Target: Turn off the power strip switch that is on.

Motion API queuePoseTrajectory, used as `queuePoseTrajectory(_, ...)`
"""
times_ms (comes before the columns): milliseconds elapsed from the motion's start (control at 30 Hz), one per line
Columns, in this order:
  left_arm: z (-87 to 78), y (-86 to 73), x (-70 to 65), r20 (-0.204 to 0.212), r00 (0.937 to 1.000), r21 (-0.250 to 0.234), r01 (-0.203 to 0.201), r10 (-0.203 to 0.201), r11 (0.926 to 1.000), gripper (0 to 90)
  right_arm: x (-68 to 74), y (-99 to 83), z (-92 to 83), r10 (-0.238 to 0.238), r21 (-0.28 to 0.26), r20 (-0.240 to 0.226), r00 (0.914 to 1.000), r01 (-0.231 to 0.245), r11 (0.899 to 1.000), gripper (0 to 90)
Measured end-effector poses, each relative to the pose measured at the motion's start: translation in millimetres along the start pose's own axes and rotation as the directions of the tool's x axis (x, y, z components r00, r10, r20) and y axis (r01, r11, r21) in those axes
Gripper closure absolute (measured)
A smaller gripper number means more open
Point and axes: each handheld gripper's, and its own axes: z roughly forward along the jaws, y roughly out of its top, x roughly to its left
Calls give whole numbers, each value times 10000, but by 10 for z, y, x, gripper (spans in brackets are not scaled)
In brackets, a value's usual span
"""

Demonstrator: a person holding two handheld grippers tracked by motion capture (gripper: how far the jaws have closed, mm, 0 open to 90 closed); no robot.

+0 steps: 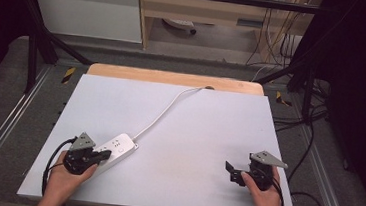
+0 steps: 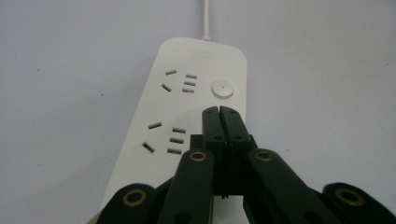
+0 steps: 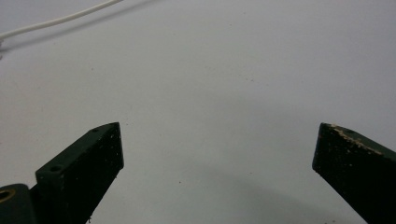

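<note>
Left tongs (image 2: 219, 111) pressed together w/ nothing between, tips over white power strip (image 2: 187, 107) near its round button (image 2: 222, 88). Right tongs (image 3: 217, 149) wide apart, above bare tabletop (image 1: 193, 129).

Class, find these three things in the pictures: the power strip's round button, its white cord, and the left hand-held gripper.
round button (image 2: 222, 88), left gripper view, centre of the button.
white cord (image 1: 162, 112), high view, midway along its length.
left hand-held gripper (image 2: 219, 110), left gripper view, tips of its closed jaws.

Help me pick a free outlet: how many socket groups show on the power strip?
2 on the power strip: one beside the round button, one nearer the left hand-held gripper. More may be hidden under it.
</note>
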Motion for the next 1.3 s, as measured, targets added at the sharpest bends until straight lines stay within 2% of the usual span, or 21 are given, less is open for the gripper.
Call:
queuePoseTrajectory(667,31,-9,3,-27,10000,35,35,-35,10000,900,-9,-4,2,42,114,20,10000,-42,9999,29)
queuePoseTrajectory(1133,49,-9,-23,-160,9997,105,-187,188,9998,900,-4,-4,4,13,152,27,10000,-13,9999,29)
queuePoseTrajectory(1300,48,-14,-17,-124,9999,71,-101,102,9999,900,-5,-4,2,-14,147,68,10000,13,9999,29)
